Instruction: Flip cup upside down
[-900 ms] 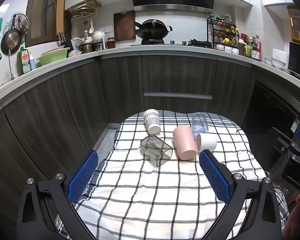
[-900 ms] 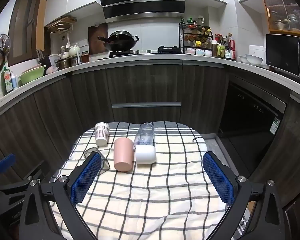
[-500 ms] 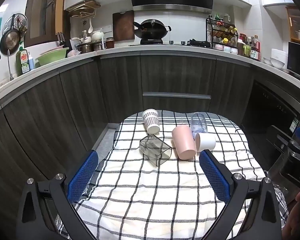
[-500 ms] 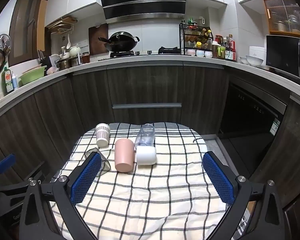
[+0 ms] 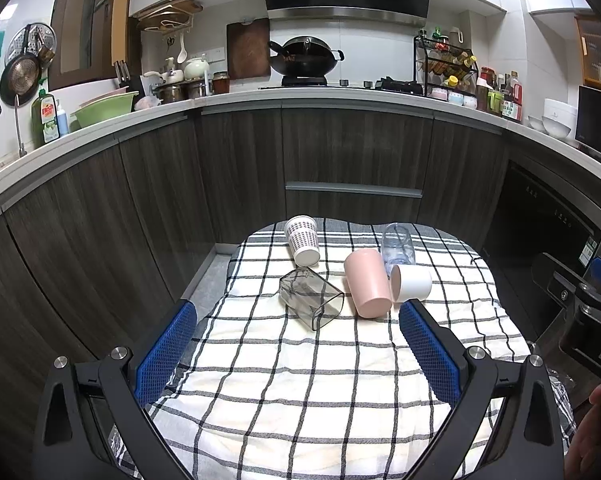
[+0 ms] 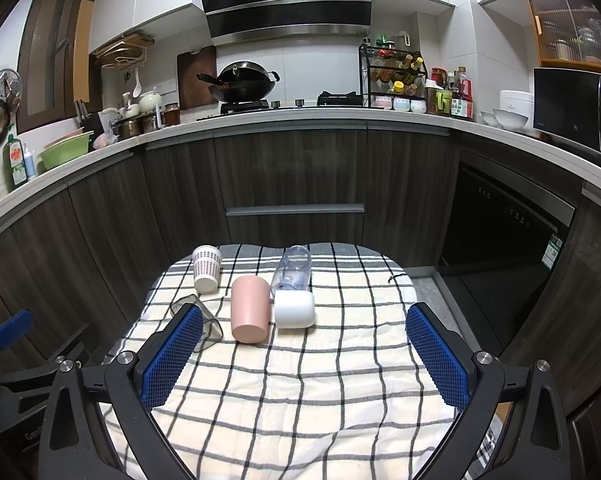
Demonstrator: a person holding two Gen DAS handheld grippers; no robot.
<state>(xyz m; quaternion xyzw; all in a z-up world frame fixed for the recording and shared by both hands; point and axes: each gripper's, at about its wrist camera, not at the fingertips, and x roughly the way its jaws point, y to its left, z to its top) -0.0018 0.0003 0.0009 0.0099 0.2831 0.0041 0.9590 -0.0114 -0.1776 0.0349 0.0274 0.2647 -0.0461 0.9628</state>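
Note:
Several cups lie on their sides on the checked tablecloth [image 5: 300, 380]: a dotted paper cup [image 5: 301, 235], a smoky square cup [image 5: 310, 299], a pink cup [image 5: 367, 282], a white cup [image 5: 411, 282] and a clear plastic cup [image 5: 398, 244]. They also show in the right wrist view: paper cup [image 6: 207, 268], pink cup [image 6: 249, 308], white cup [image 6: 294, 309], clear cup [image 6: 292, 268], smoky cup [image 6: 208, 326]. My left gripper [image 5: 296, 340] is open and empty, short of the cups. My right gripper [image 6: 300, 356] is open and empty, short of them too.
Dark kitchen cabinets [image 5: 352, 160] curve around the far side of the small table. A worktop [image 6: 300, 118] above carries a wok, bottles and bowls. The table's edges drop off on the left and right. The other gripper shows at the right edge of the left wrist view [image 5: 588, 320].
Both views have shifted very slightly; the cups sit a touch nearer and lower in frame. Nothing was taken hold of or moved on the table.

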